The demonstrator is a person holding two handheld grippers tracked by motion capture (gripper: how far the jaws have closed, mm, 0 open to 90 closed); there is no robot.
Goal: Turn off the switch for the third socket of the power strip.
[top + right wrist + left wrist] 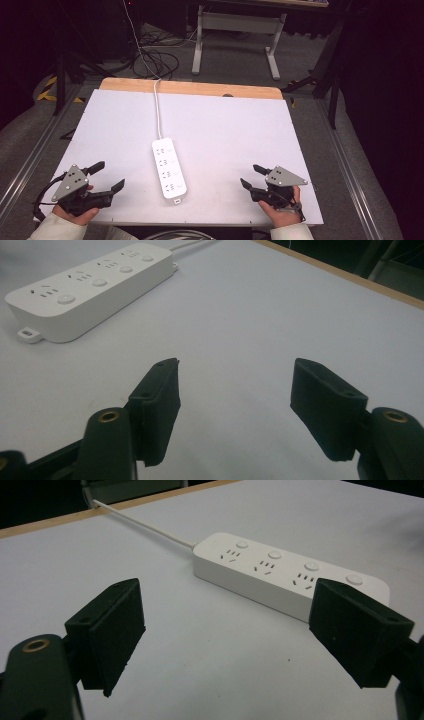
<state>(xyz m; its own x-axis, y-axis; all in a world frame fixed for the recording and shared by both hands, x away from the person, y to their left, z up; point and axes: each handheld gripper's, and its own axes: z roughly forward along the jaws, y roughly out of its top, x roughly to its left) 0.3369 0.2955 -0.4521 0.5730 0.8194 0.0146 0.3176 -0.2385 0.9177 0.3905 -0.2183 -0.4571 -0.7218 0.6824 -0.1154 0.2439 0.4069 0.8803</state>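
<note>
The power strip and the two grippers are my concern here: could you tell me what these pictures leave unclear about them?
- Power strip: in the left gripper view, the left gripper's own jaw covers its near end.
- Its cord: the plug end is lost past the table's far edge in the high view.
- Right gripper: in the high view, the person's hand hides its handle.

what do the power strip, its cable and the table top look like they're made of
Power strip: likely white moulded plastic, smooth, slightly glossy, with rounded edges and round buttons.
Cable: white, probably rubbery plastic sheathing; it bends gently.
Table top: matt pale sheet, perhaps laminate or painted board, over a light wooden edge along the far side.
</note>
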